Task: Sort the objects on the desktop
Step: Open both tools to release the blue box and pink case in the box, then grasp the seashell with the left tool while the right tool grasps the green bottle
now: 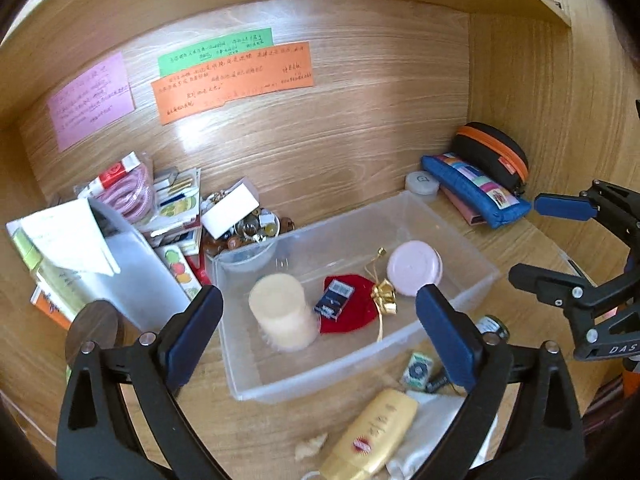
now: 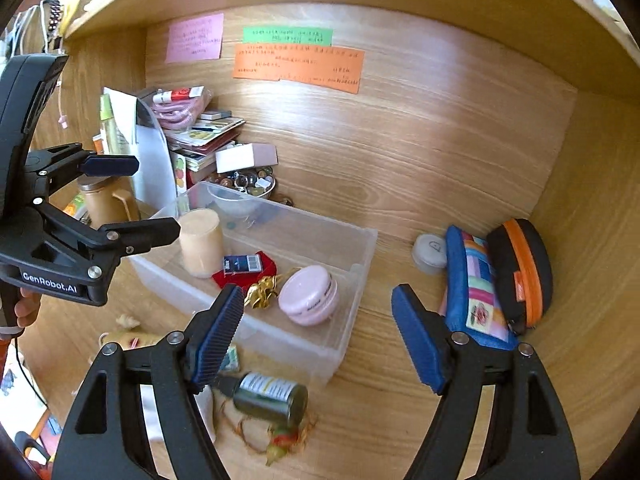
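Over the clear bin [image 1: 460, 236], with both claws spread and empty, bring the right gripper [image 2: 318, 332] down squarely around the dark bottle [image 2: 270, 398], then pinch gently mid-body.

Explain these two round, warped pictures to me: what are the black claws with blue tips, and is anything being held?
Each claw is a hand-held two-finger gripper with a wide-angle camera looking along its fingers. One picture comes from the left gripper, the other from the right gripper; each also shows the other at its edge. Both are open and hold nothing. On the wooden desk stands a clear plastic bin holding a cream jar, a pink round case, a red pouch and a small dark box. Beside the bin lie a blue pencil case and a dark bottle.
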Available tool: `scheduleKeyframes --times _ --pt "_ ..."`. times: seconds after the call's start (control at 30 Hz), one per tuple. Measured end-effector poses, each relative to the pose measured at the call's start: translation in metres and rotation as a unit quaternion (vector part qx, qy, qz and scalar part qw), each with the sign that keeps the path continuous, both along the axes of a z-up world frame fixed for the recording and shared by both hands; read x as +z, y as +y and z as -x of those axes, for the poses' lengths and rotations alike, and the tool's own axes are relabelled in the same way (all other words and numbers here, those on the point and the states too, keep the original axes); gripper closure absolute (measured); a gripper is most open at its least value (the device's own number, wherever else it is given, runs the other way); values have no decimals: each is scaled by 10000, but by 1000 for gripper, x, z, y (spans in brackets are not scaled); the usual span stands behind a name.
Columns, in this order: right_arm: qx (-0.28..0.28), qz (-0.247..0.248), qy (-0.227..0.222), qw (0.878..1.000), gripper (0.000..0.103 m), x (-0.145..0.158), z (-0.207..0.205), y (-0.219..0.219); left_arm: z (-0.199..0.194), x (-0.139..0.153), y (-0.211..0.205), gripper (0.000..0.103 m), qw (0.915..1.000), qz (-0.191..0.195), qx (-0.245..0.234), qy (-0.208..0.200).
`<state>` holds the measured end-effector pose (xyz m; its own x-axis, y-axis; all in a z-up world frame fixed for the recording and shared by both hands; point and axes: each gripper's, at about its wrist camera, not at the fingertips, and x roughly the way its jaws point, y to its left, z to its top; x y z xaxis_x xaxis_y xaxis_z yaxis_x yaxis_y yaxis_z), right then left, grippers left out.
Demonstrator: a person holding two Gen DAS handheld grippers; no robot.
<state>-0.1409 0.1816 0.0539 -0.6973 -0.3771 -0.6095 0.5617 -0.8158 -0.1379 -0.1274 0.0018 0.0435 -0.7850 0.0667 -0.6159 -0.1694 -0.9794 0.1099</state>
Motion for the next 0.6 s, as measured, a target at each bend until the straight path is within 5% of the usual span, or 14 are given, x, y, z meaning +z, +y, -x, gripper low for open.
scheduleKeyframes --times 0.3,0.6 --pt "-50 149 -168 9997 29 -12 -25 18 -27 -23 -12 4 9995 52 202 -242" --pt "-196 284 -496 9982 29 -34 -32 33 -35 -67 -45 4 9949 -13 456 -901"
